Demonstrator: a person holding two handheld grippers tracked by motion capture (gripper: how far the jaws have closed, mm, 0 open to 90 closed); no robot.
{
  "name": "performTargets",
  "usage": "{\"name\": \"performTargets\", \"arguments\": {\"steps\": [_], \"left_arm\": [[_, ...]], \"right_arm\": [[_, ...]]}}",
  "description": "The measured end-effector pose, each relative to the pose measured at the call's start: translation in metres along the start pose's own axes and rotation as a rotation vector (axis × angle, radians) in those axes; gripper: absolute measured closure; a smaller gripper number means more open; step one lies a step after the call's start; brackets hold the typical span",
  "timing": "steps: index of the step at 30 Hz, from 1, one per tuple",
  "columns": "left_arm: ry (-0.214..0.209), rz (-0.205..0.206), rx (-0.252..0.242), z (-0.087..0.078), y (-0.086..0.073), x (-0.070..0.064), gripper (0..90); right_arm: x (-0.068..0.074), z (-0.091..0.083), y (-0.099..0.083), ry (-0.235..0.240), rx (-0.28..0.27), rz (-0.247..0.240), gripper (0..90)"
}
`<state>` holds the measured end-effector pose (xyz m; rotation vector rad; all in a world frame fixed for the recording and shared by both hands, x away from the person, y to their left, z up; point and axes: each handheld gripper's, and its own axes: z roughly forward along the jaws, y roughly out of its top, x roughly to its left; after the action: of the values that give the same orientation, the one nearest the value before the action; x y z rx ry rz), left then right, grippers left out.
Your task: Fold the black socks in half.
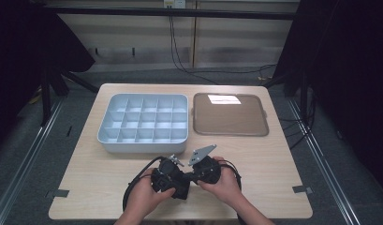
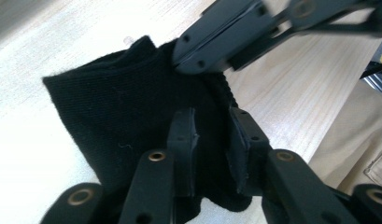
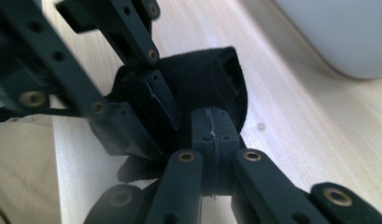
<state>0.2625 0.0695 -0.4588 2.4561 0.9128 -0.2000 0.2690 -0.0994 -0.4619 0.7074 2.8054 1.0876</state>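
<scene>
Both grippers work on the black sock (image 2: 118, 116) at the table's near edge. The right gripper (image 3: 212, 126) pinches its cuff with jaws closed; the left gripper (image 2: 212, 140) has narrow jaws around a fold. Opposite pulling may make the cloth slip out.

table (image 1: 273, 159) | grey divided tray (image 1: 143, 121) | brown tray (image 1: 230, 115) | black cloth (image 2: 118, 116)

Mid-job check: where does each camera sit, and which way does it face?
High view: above the table's near side, facing forward and down on the grey compartmented plastic tray and brown flat tray; the left hand and right hand show.
Left gripper view: rides the left claw, looks along its jaws at a black knitted cloth; the right claw bites the cloth's edge.
Right gripper view: rides the right claw, shut on that cloth.
Both gripper views share the cloth.
</scene>
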Motion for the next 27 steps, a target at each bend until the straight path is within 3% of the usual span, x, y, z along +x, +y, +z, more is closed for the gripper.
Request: {"name": "performTargets", "arguments": {"steps": [5, 9, 12, 14, 19, 23, 27], "left_arm": [[-0.017, 0.037, 0.010, -0.002, 0.000, -0.001, 60.9], [-0.037, 0.030, -0.004, -0.002, 0.000, 0.000, 58.2], [-0.038, 0.036, 0.013, -0.006, 0.001, -0.001, 55.2], [-0.036, 0.041, 0.015, -0.006, 0.001, -0.001, 56.2], [-0.041, 0.034, 0.013, -0.006, 0.000, 0.002, 59.0], [-0.036, 0.037, 0.016, -0.006, 0.000, 0.001, 59.2], [-0.036, 0.030, 0.010, -0.005, 0.000, 0.001, 59.6]], "right_arm": [[-0.004, 0.007, -0.007, 0.008, 0.029, 0.017, 90.0], [-0.005, 0.010, -0.010, -0.001, 0.055, 0.012, 90.0], [-0.007, 0.017, -0.016, -0.018, 0.080, -0.003, 90.0], [-0.008, 0.019, -0.020, -0.008, 0.059, 0.022, 90.0], [-0.007, 0.013, -0.018, -0.024, 0.054, 0.015, 90.0], [-0.007, -0.003, -0.008, -0.033, 0.013, 0.010, 90.0], [-0.003, -0.009, 0.007, -0.005, -0.024, -0.025, 90.0]]}}
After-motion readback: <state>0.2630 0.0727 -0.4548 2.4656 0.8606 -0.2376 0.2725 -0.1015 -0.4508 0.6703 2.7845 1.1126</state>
